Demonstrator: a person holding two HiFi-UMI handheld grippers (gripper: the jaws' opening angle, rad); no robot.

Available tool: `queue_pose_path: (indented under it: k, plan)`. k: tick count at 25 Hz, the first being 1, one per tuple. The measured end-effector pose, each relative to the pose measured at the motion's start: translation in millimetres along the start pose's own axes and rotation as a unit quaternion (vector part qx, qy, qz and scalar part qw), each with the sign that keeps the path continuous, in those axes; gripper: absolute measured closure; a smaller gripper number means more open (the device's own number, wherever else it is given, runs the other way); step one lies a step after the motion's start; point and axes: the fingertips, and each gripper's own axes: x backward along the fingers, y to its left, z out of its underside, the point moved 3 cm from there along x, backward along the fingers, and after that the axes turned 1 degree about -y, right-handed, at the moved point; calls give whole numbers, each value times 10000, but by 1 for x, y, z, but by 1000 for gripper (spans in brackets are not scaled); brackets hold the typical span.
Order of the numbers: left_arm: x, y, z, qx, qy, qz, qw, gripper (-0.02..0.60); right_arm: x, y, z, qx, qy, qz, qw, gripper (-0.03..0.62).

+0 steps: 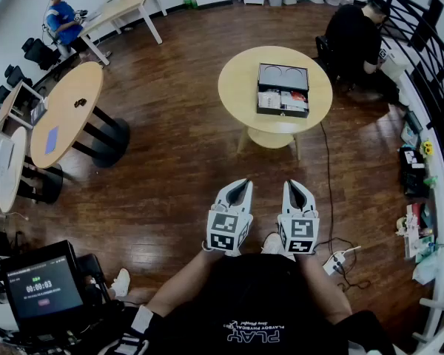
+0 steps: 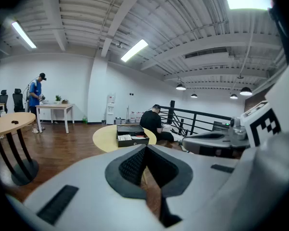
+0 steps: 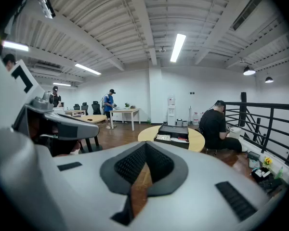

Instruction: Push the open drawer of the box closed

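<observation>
Left tongs [image 1: 240, 185]: held low and close to the person's body, pointing forward. The jaws are drawn together with nothing between them. A thin sliver of floor [image 1: 177, 161] shows between the pads in the left gripper view, so closure may be just short of complete.

Box [image 1: 283, 89]: stands on the round counter [image 1: 233, 87], straight ahead of both tongs and well apart from them, with open floor between. Its drawer [image 1: 282, 100] is pulled out on the side facing the person, contents exposed. The drawer front runs crosswise to the line of approach, so its travel runs directly away from the person. By my assessment a plain forward push on that front will close it.

Right tongs [image 1: 293, 185]: level with the left and just beside it. The jaws are likewise together and hold nothing. The box sits slightly right of the midline between the two, nearly in line with this tool, so the right is judged marginally better placed. Neither is within reach; the gap must be closed first.
</observation>
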Motion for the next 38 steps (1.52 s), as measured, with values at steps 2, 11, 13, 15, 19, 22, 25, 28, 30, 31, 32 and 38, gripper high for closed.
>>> queue_pose_path:
  k: [2,11,13,15,19,22,25,28,30,31,32,38]
  plan:
    - [-2,-1,0,-9,28,2,10000,584,-1,-1,-1,-14,12,-11,10000,589]
    - [-17,-10,-15,-43,-22,-96,9999,584,-10,-21,-4,-56,29,-86,9999,589]
    - [-22,-16,-17,-54,-62,-133,9999,584,-9,-29,-2,-66,4,-112,9999,589]
    - [-27,-23,-18,-64,-88,-167,9998,584,-8,-37,-3,-69,-26,-152,9999,589]
    - [-36,-30,-23,-44,-62,-200,9998,584,-8,-40,-12,-40,-58,-267,9996,589]
    - [-44,-38,-24,-47,-56,-190,9998,584,-6,-45,-9,-34,4,-324,9995,589]
    - [-49,-45,-20,-23,-91,-249,9996,584,-3,-52,3,-62,84,-412,9991,589]
    - [-55,-33,-20,7,-129,-405,9991,584,-8,-54,8,-76,132,-486,9987,589]
    - [-61,-22,-20,48,-127,-486,9987,584,-14,-55,11,-57,188,-502,9985,589]
    - [-65,-18,-20,71,-116,-504,9986,584,-18,-56,12,-51,222,-494,9985,589]
    - [-69,-14,-20,89,-101,-503,9986,584,-23,-58,13,-51,250,-474,9986,589]
    - [-104,8,-31,137,-86,-311,9994,584,-60,-69,-1,-5,256,-320,9992,589]
